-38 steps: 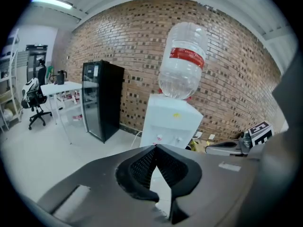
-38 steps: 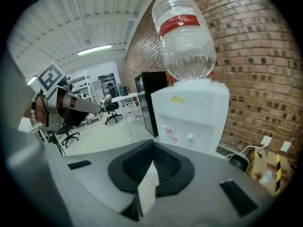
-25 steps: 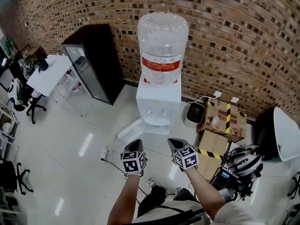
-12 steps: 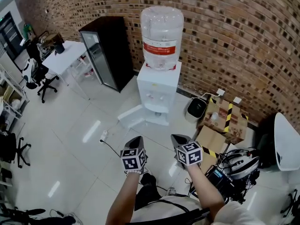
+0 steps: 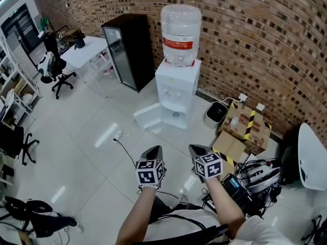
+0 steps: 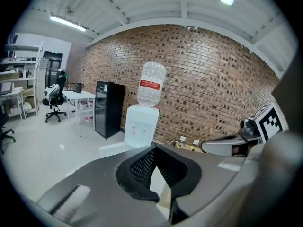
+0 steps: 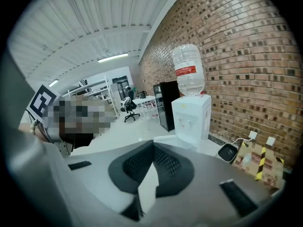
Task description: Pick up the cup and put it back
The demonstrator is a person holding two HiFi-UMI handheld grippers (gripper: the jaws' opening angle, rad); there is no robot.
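Jaws of left gripper (image 5: pixel 154 150) and right gripper (image 5: pixel 197 149) pressed together, holding nothing (bottle (image 5: pixel 180 27) caps dispenser (image 5: pixel 176 91)).

The water dispenser (image 5: pixel 177 93) is recorded smaller and higher in the head view than a second ago. A wider stretch of floor (image 5: pixel 92 137) has been opened between it and the left gripper (image 5: pixel 155 151) and right gripper (image 5: pixel 195 148). The black fridge (image 5: pixel 127 50) and white table (image 5: pixel 89 51) have been shifted from the left toward the middle, and the cardboard box (image 5: pixel 250 126), formerly just beside the right gripper, is now seen apart from it, up and to the right.
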